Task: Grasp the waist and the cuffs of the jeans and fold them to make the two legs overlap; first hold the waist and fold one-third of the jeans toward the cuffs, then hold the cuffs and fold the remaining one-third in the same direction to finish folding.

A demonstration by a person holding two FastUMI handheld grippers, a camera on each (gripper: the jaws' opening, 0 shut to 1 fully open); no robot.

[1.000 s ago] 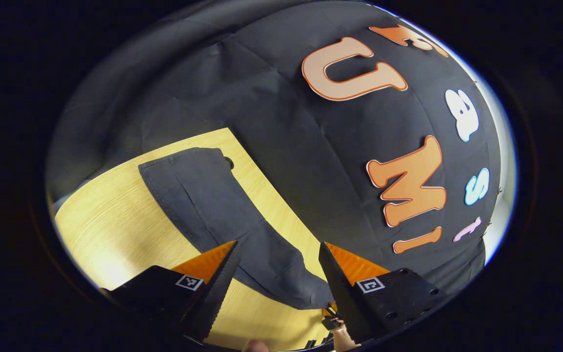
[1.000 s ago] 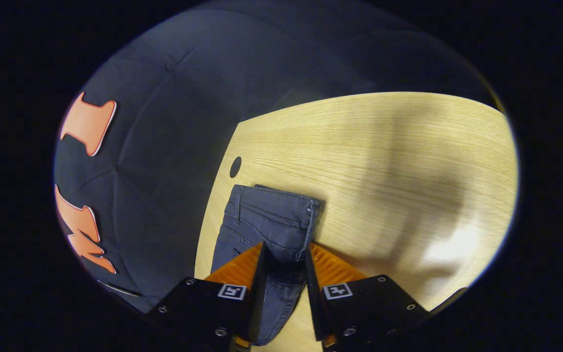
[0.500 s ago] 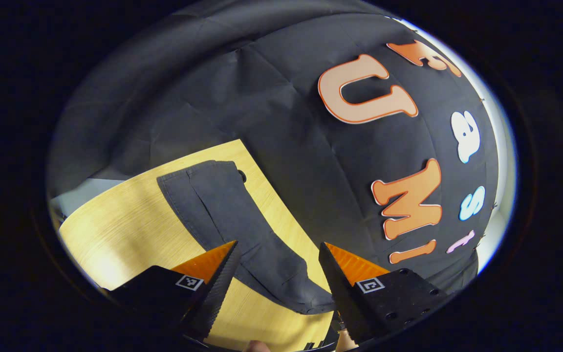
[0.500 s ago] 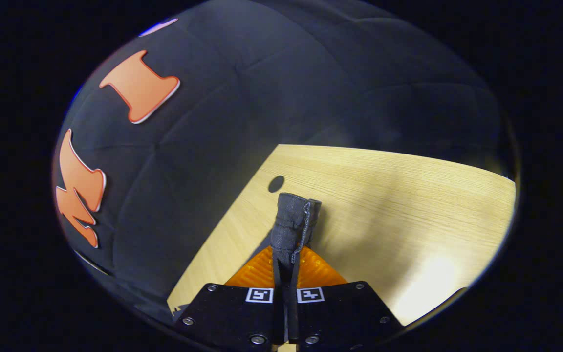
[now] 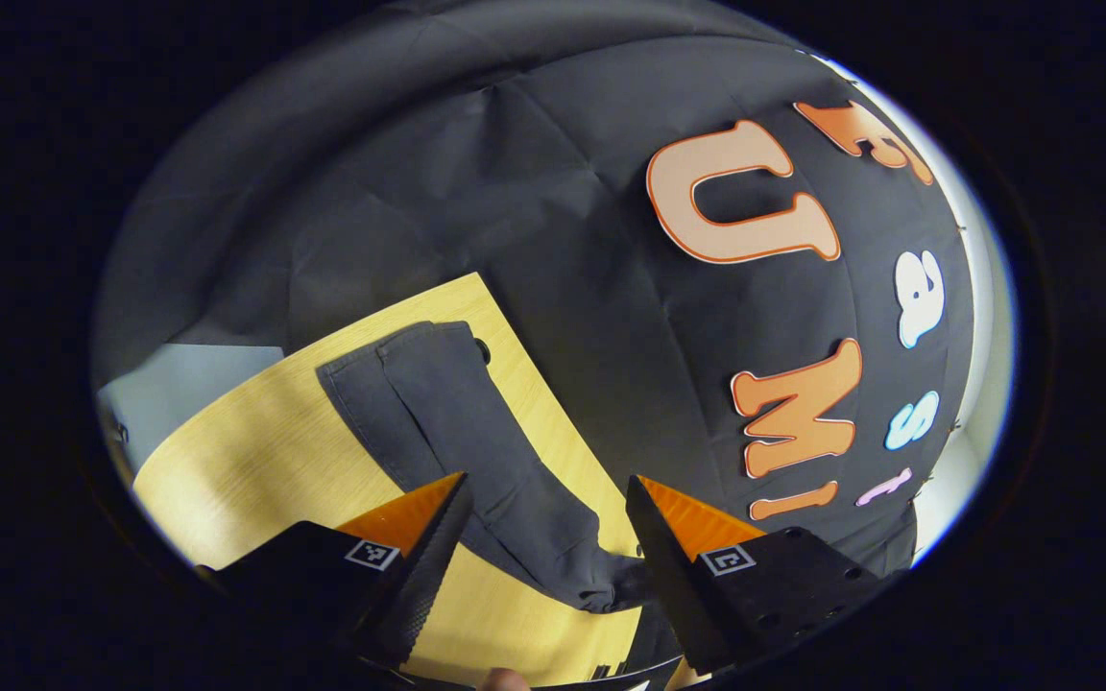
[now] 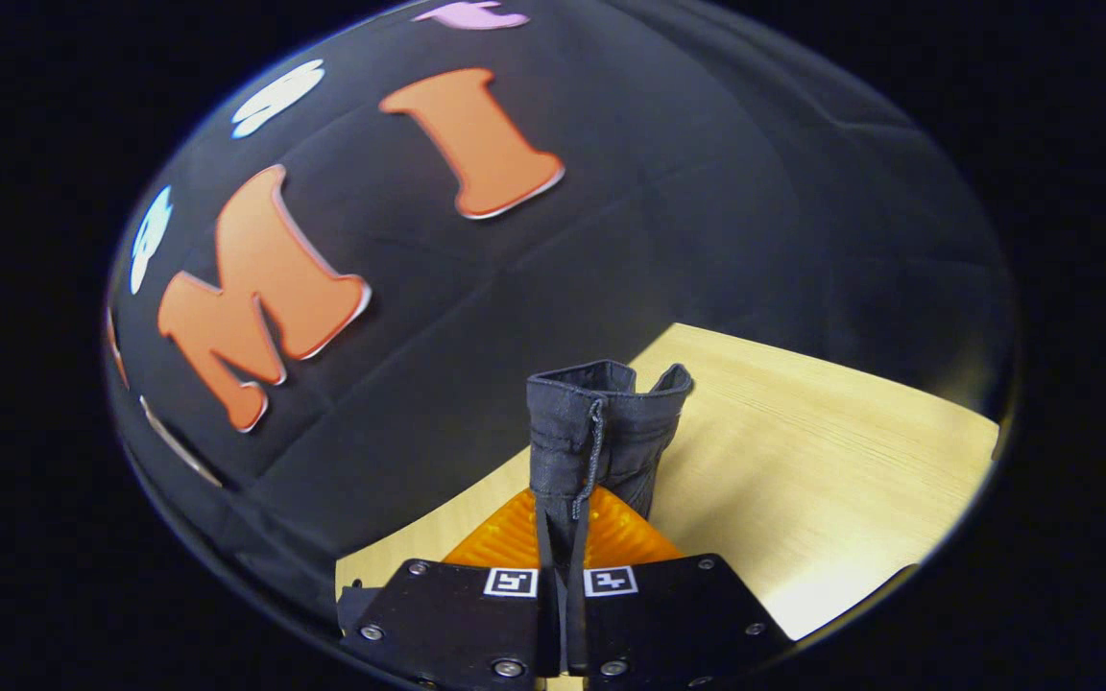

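Note:
Dark grey jeans (image 5: pixel 457 432) lie stretched along the wooden table (image 5: pixel 255 451) in the left gripper view, the cuffs at the far end near the table's back edge. Above the legs my left gripper (image 5: pixel 546 477) hovers open, with nothing between its fingers. The near end of the jeans is bunched and raised by the right finger. In the right gripper view my right gripper (image 6: pixel 565 499) is shut on the jeans' waist (image 6: pixel 601 422). The waistband stands up out of the fingers, lifted off the table (image 6: pixel 803 480).
A small round hole (image 5: pixel 484 350) is in the table beside the cuffs, close to the back edge along the booth's wall. A pale floor patch (image 5: pixel 188 374) lies beyond the table's far left corner. A fingertip (image 5: pixel 505 679) peeks in at the bottom.
My right gripper went from open around the waist to shut on it, then lifted and tilted it up off the table. The left gripper stayed open and drifted slightly.

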